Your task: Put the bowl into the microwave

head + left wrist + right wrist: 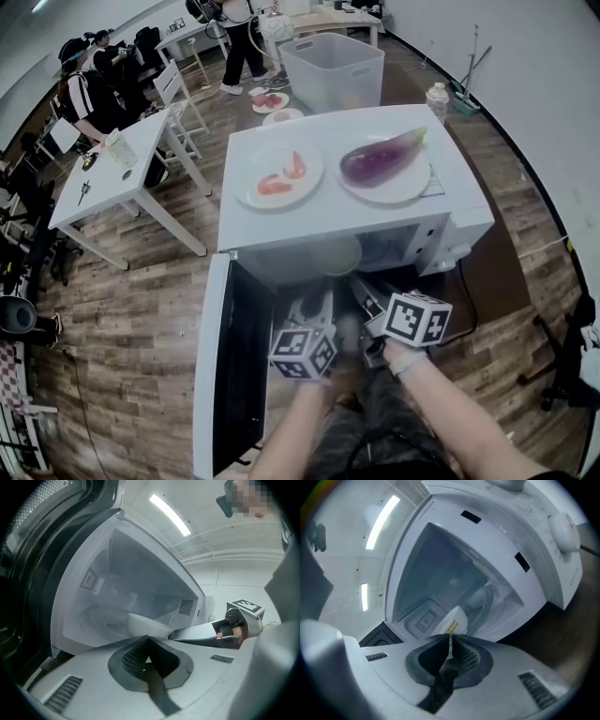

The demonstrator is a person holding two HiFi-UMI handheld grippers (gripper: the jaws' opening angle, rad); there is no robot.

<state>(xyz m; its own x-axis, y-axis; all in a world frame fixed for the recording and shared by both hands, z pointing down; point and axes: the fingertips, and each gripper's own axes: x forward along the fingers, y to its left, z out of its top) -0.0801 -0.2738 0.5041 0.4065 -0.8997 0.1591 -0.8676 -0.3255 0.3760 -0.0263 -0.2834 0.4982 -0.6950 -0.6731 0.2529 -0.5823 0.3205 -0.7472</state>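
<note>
white bowl [335, 255], yellow print on its side, sits at the mouth of the white microwave [328, 217], its rim pinched in your right gripper [451, 641]. the door [211, 356] is swung wide open on the left.

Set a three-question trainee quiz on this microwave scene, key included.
1. True or false: the door of the microwave stands open.
2. What lies on the right-hand plate on top of the microwave? A) an eggplant B) a banana C) a sandwich
3. Fill in: the right gripper is closed on the rim of the ____.
Key: 1 true. 2 A. 3 bowl.
</note>
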